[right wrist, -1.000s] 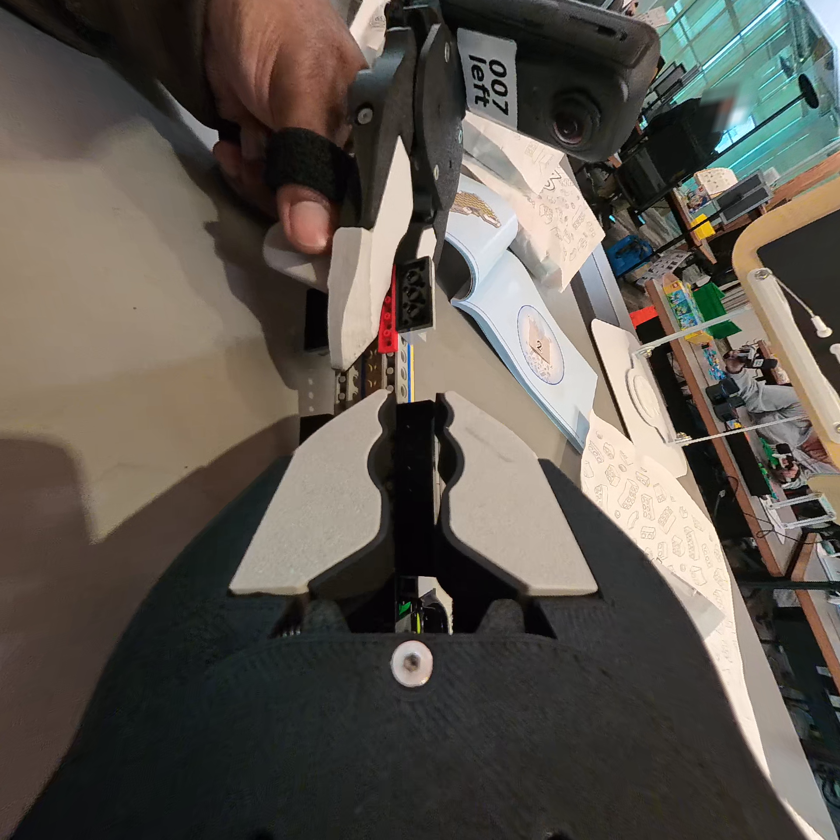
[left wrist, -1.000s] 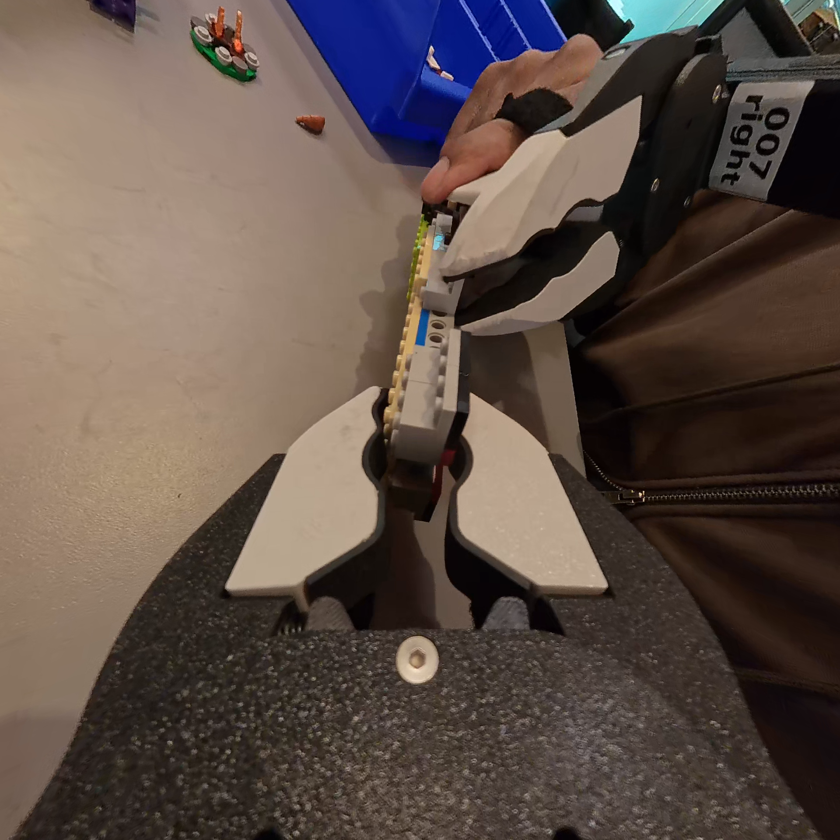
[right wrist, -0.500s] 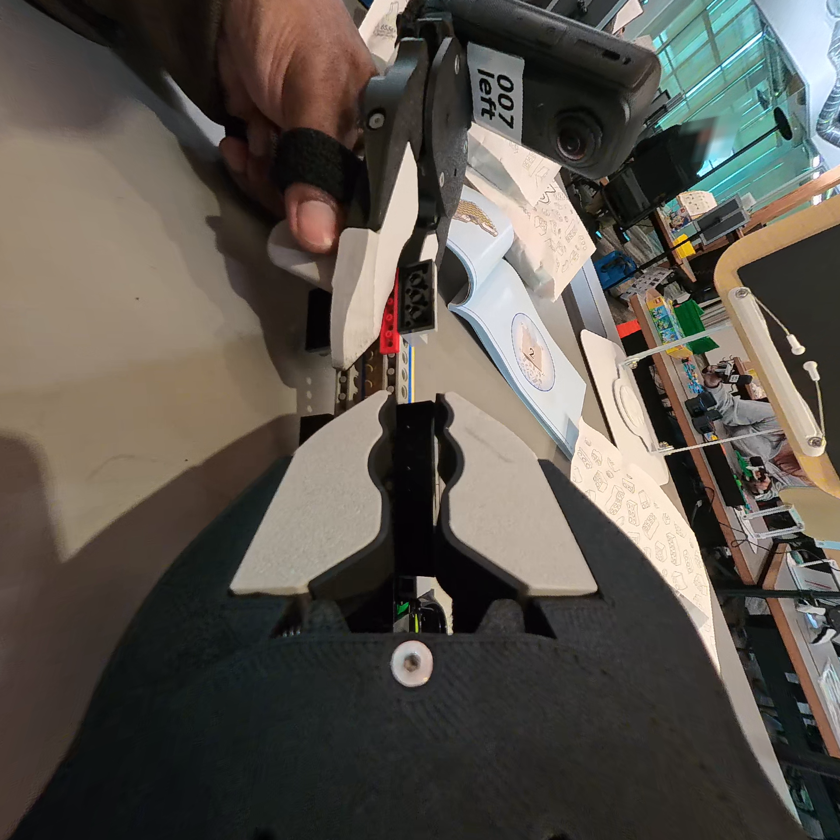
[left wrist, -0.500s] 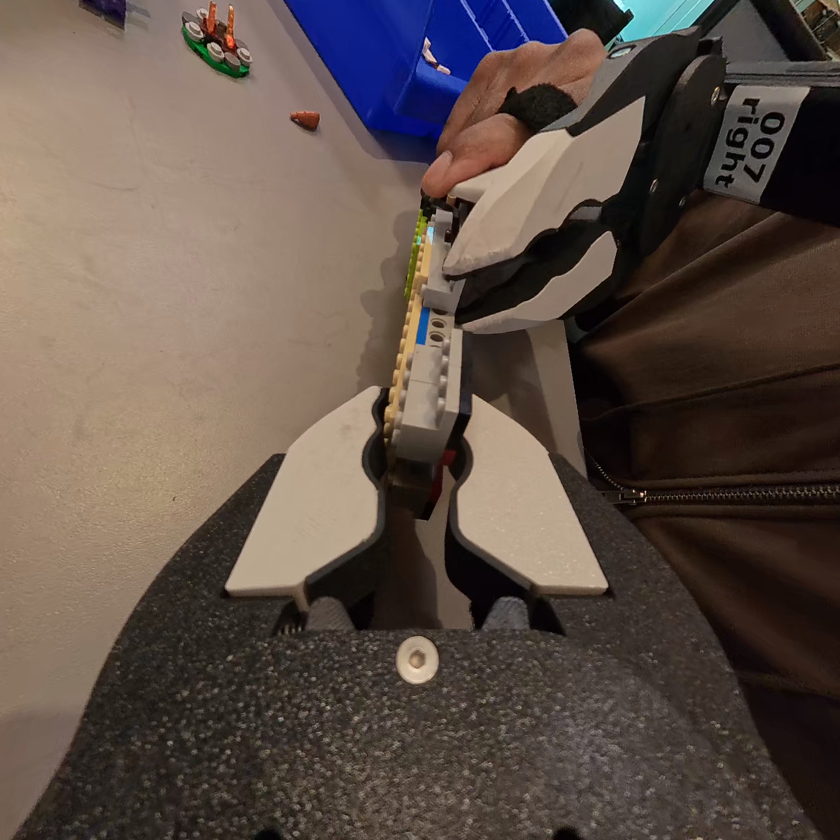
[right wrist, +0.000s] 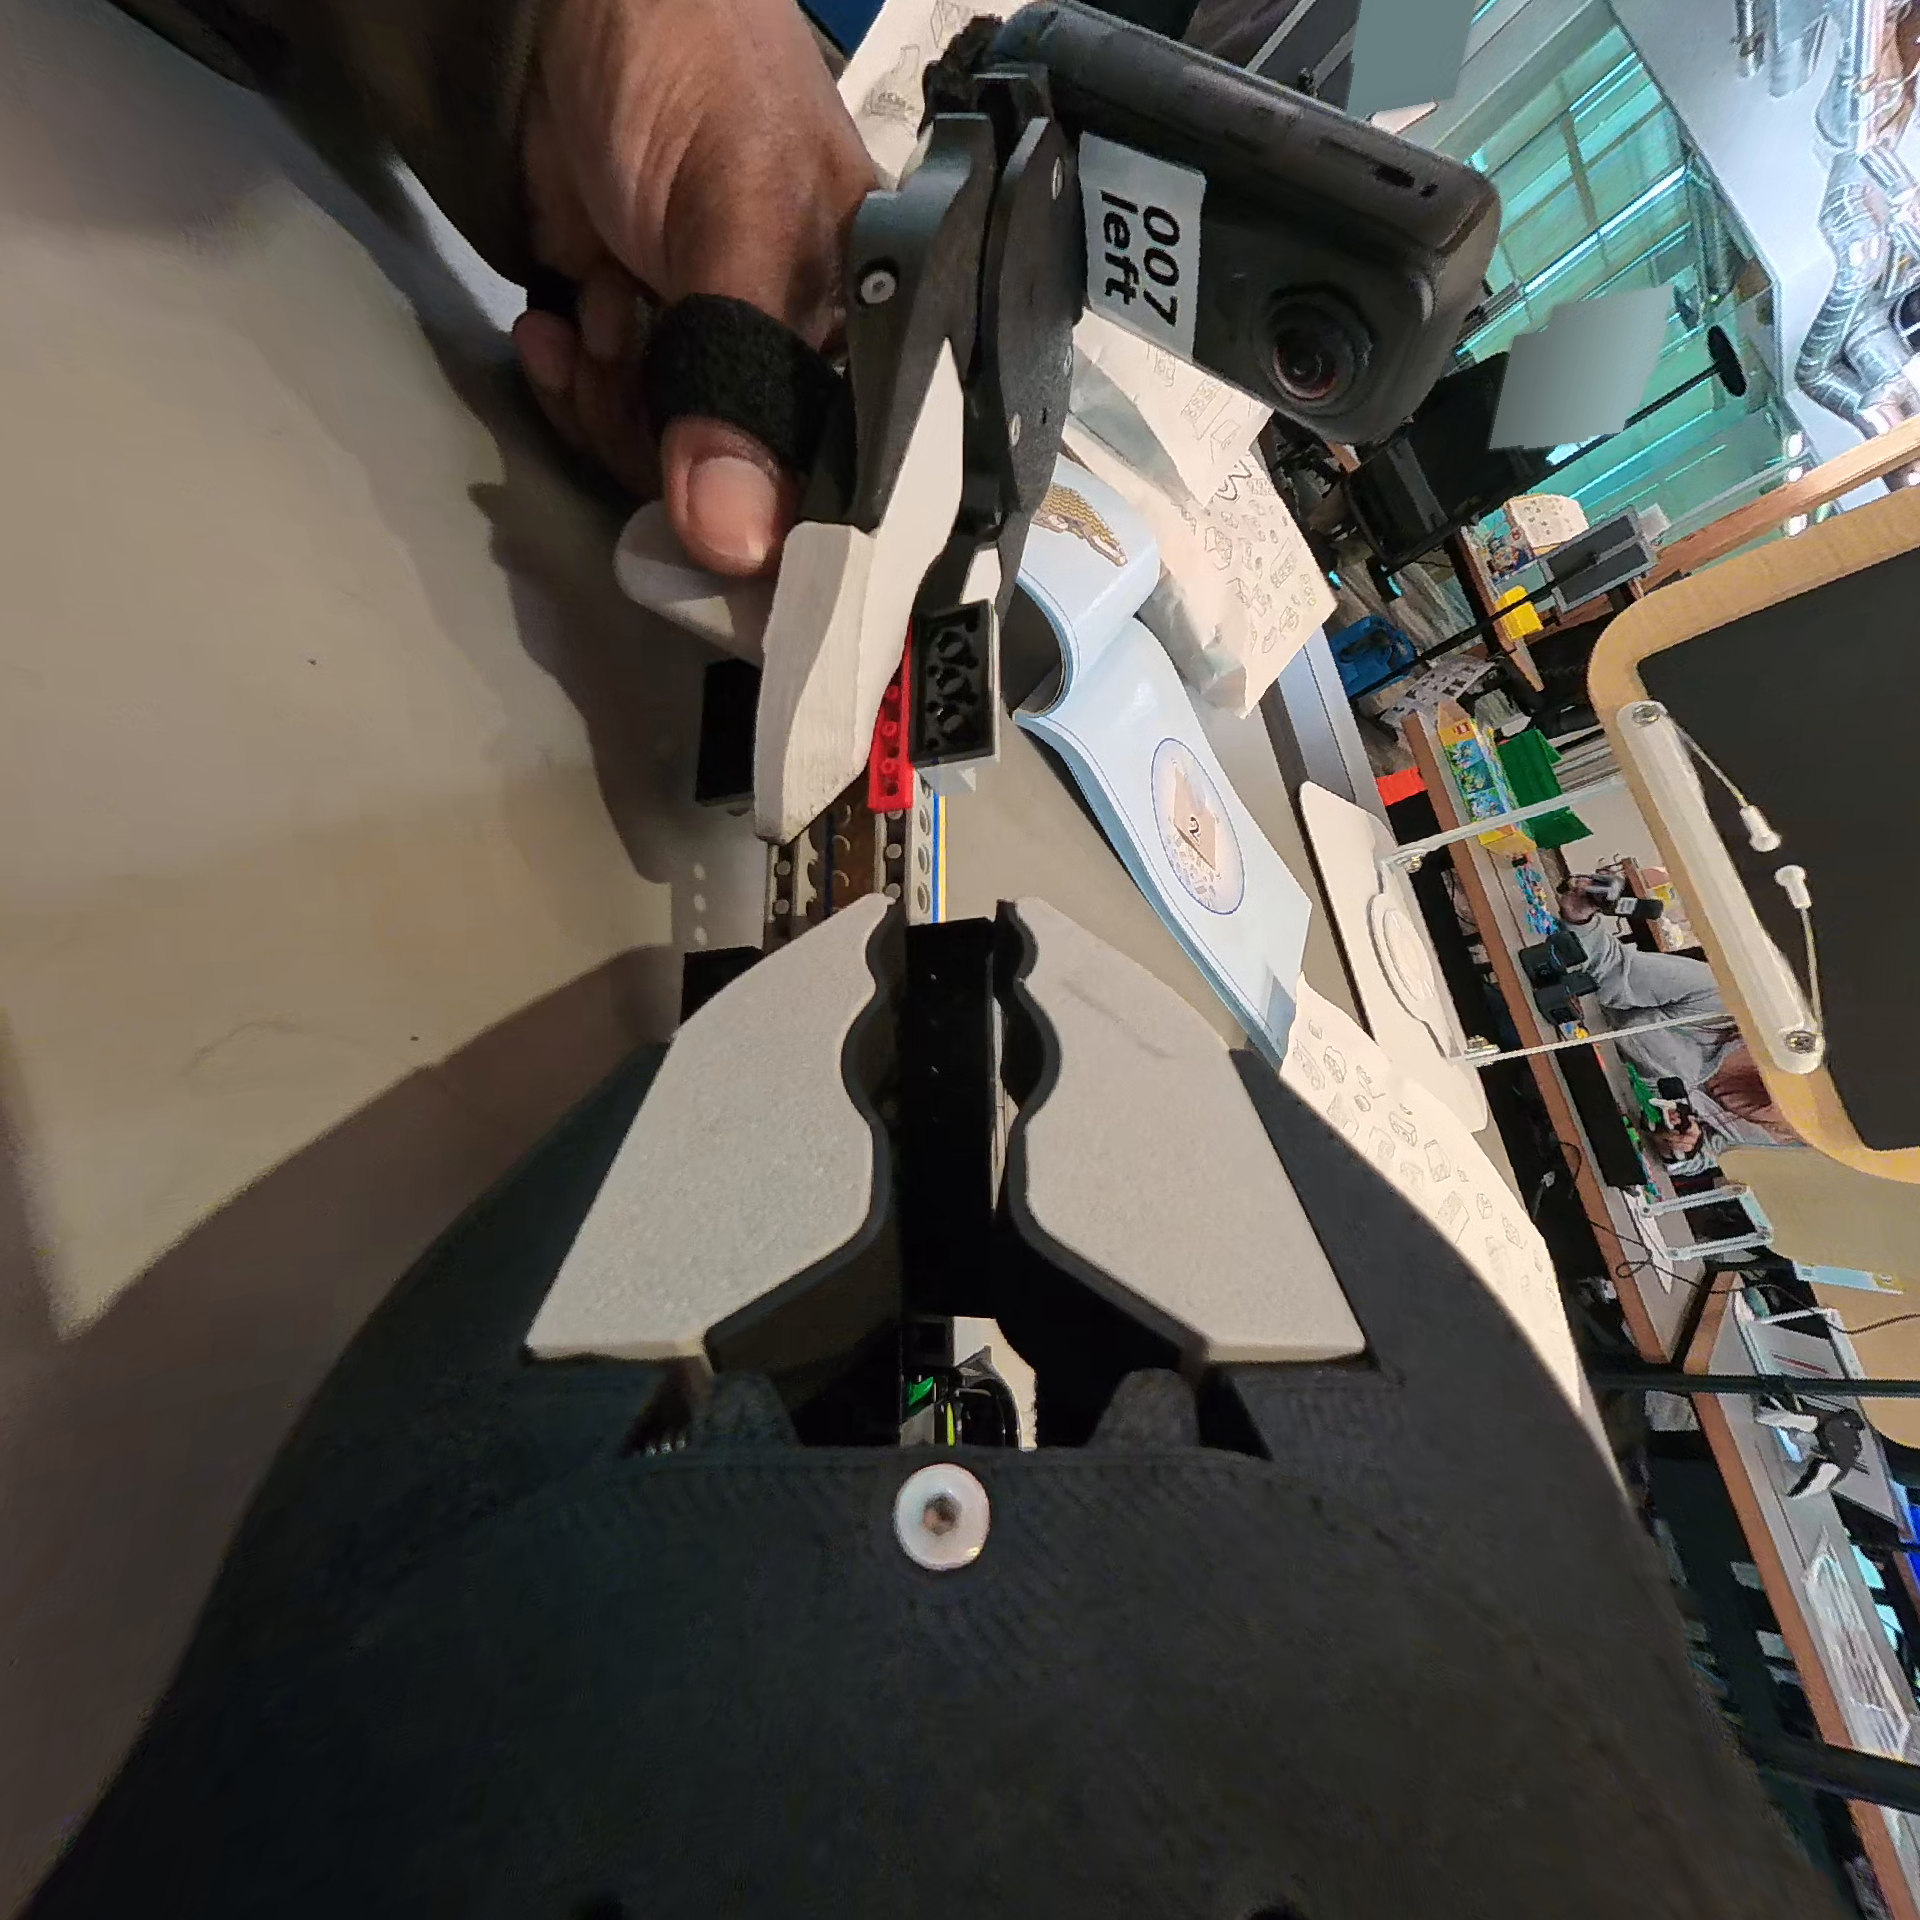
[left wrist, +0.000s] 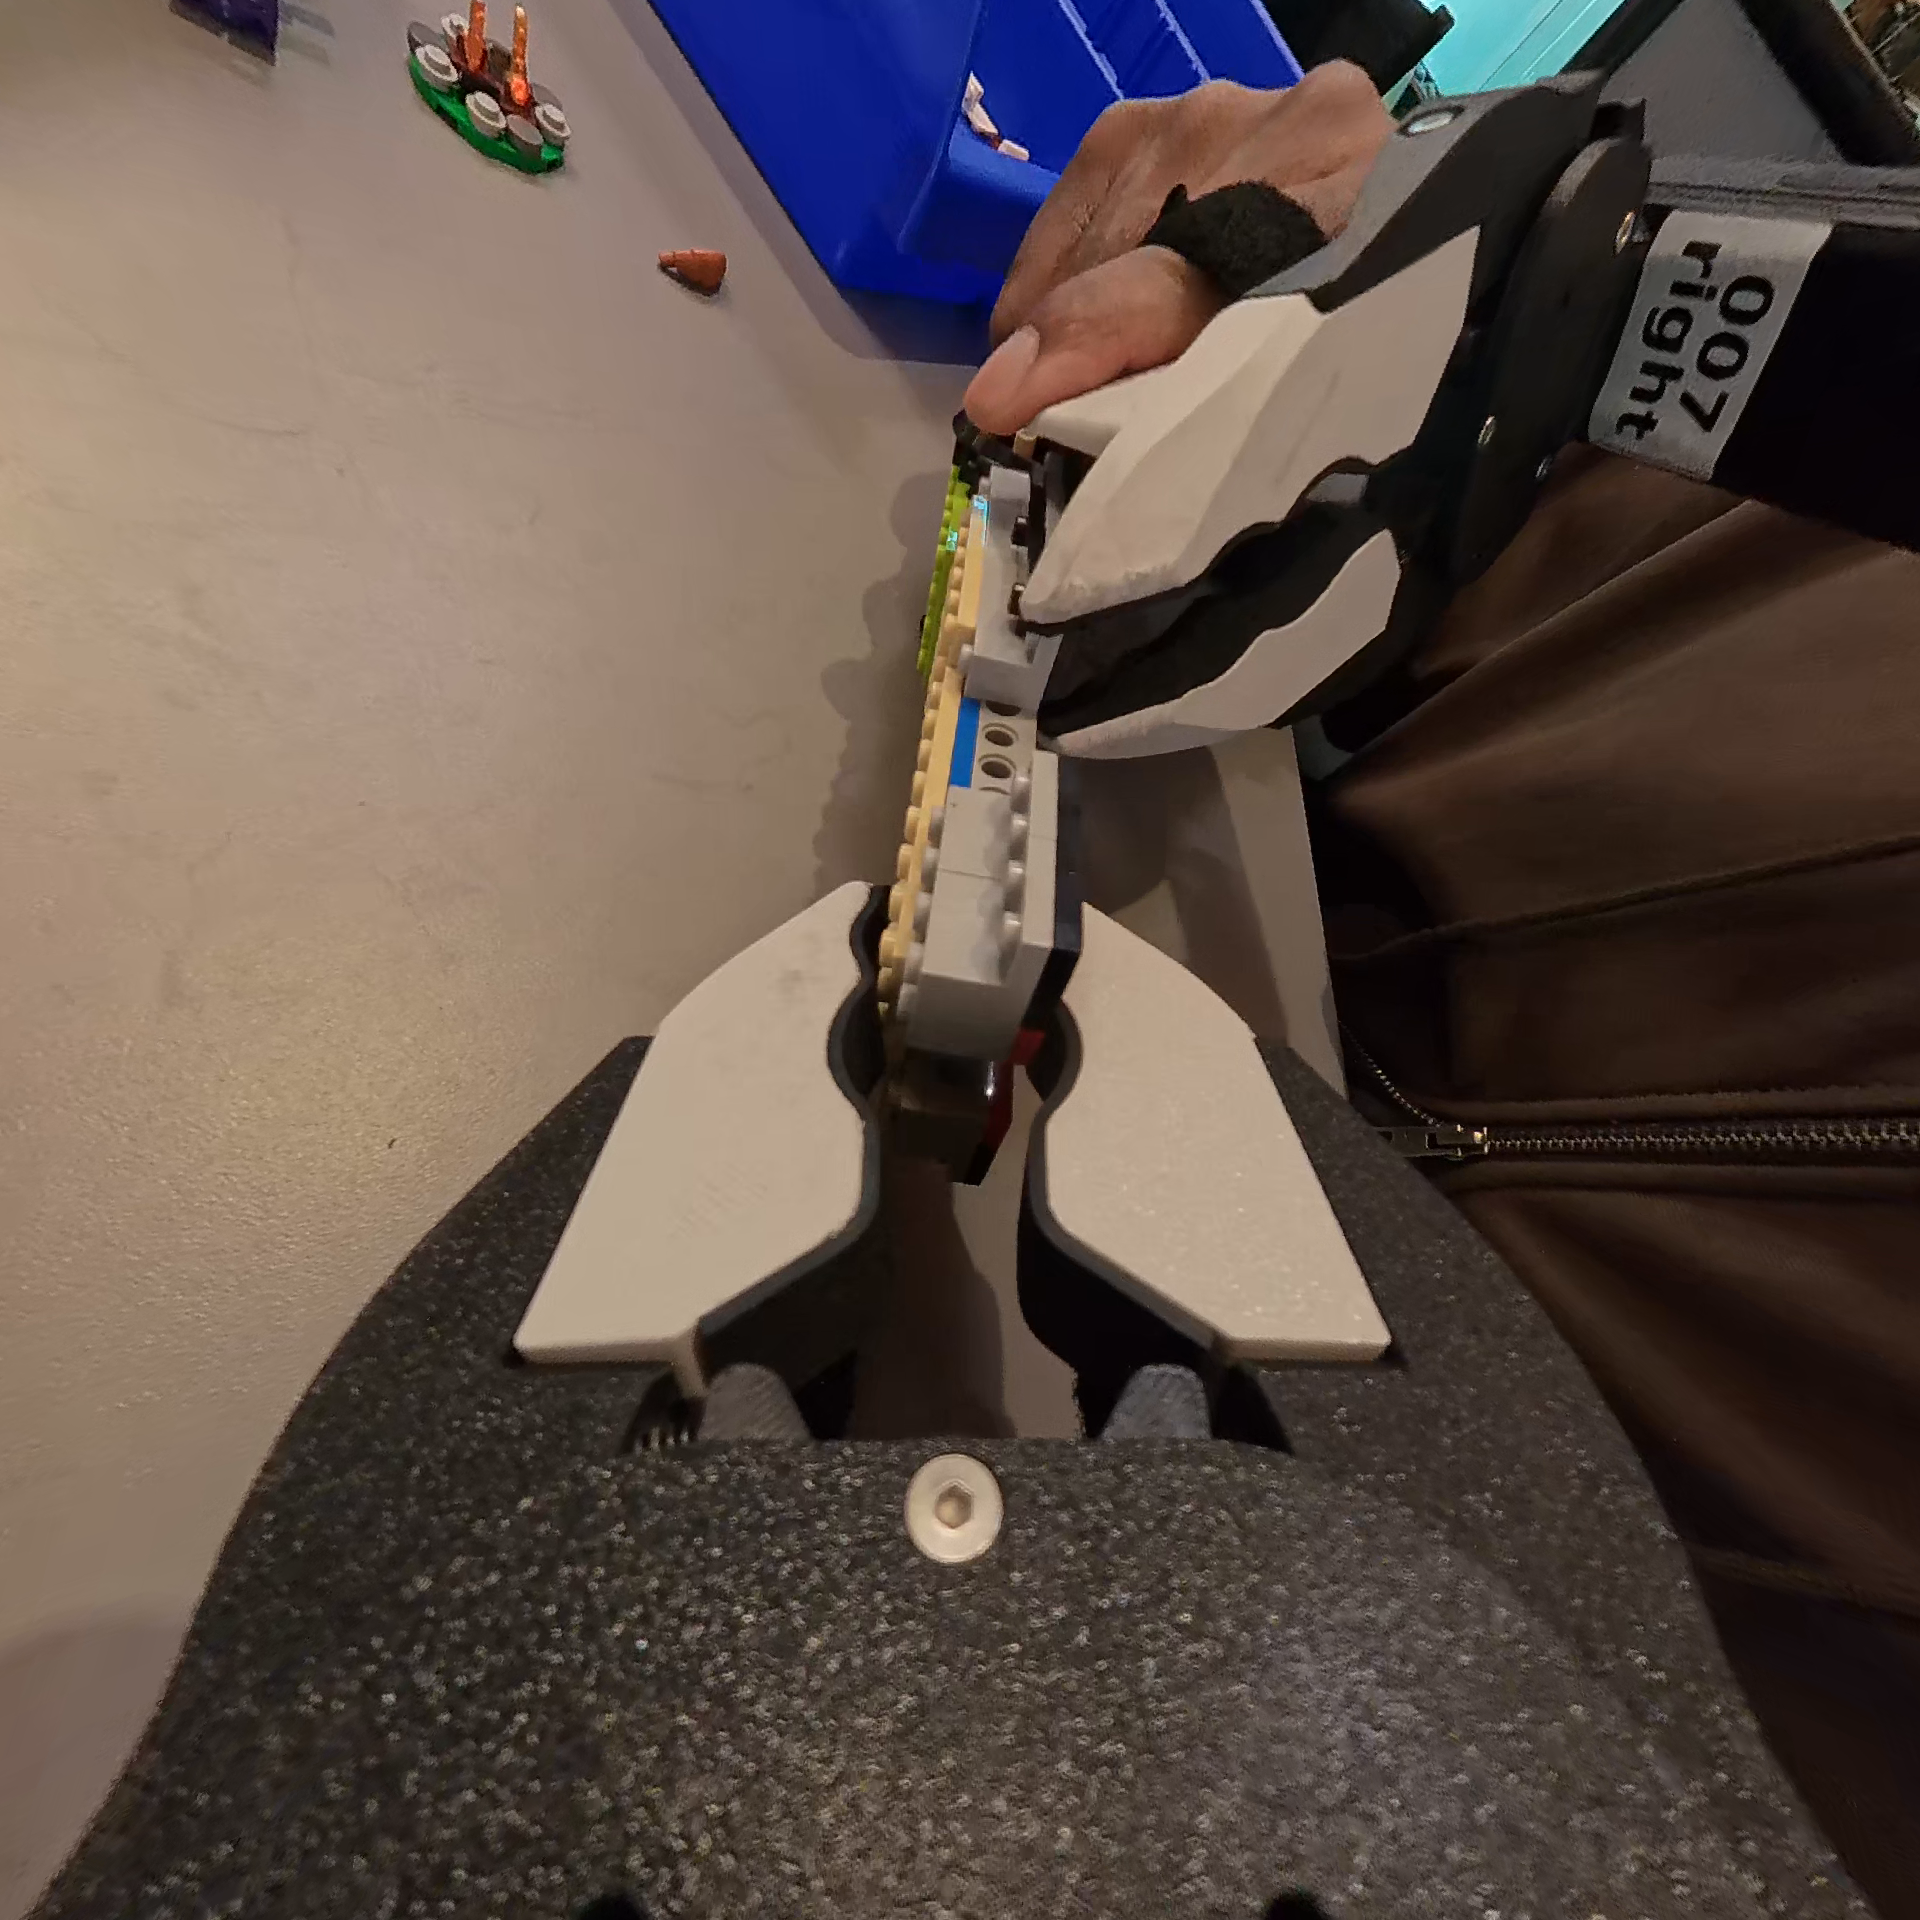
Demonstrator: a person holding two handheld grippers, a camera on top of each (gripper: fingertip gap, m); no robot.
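A long, flat build of toy bricks is gripped at its near end by the left gripper, whose jaws are closed on the stacked grey, tan and black layers, with a sliver of red showing at the end. Both pads are seen pressed against the sides of the stack. The build is held on edge, just above the table, with a tan studded plate and a lime green strip on its left face and a blue stripe midway along.

The far end of the same build is clamped by the right gripper. In its own view, a black brick section is held between its jaws, with the pads closed against both sides. A hand is seen on the right gripper, with one fingertip resting on the top end of the build. Another hand is wrapped round the left gripper.

So the build is held at both ends, between the two grippers, lifted rather than laid flat.

Further out on the table, a small brown cone piece and a round green piece with grey studs are seen, well apart from the build. A blue bin stands behind them. On the other side, an open booklet and printed paper sheets lie on the table. A brown zipped jacket fills the right of the left view.
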